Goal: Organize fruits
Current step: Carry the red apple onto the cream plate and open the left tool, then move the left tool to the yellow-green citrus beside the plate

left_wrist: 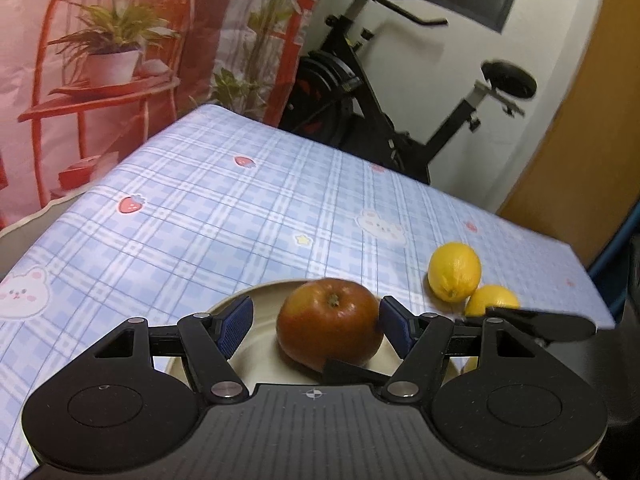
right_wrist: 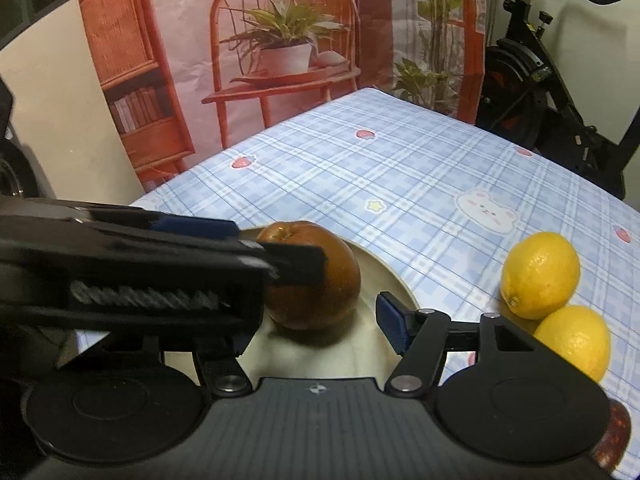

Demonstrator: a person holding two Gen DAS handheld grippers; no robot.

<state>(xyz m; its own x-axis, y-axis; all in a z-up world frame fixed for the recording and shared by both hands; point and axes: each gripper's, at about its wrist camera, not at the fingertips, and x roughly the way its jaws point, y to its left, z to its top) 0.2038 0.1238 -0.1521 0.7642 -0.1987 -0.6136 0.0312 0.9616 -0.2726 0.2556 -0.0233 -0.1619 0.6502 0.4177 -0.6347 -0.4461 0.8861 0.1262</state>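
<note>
A red-brown apple point(left_wrist: 328, 328) lies on a cream plate point(left_wrist: 256, 294) at the near side of the table. My left gripper point(left_wrist: 316, 305) stands open around it: the right blue pad sits at the apple's edge, the left pad is clear of it. In the right wrist view the apple point(right_wrist: 316, 292) lies ahead of my right gripper point(right_wrist: 316, 320), which is open, its right pad apart from the fruit. The left gripper point(right_wrist: 280, 249) crosses in from the left and hides the right gripper's left finger. Two lemons point(right_wrist: 540, 274) point(right_wrist: 576, 340) lie touching on the cloth, right of the plate point(right_wrist: 394, 280).
A blue checked tablecloth point(left_wrist: 240, 220) covers the table. An exercise bike point(left_wrist: 360, 92) stands beyond its far right edge. A printed backdrop point(right_wrist: 280, 40) hangs behind the table. A reddish fruit point(right_wrist: 612, 436) shows at the bottom right corner of the right wrist view.
</note>
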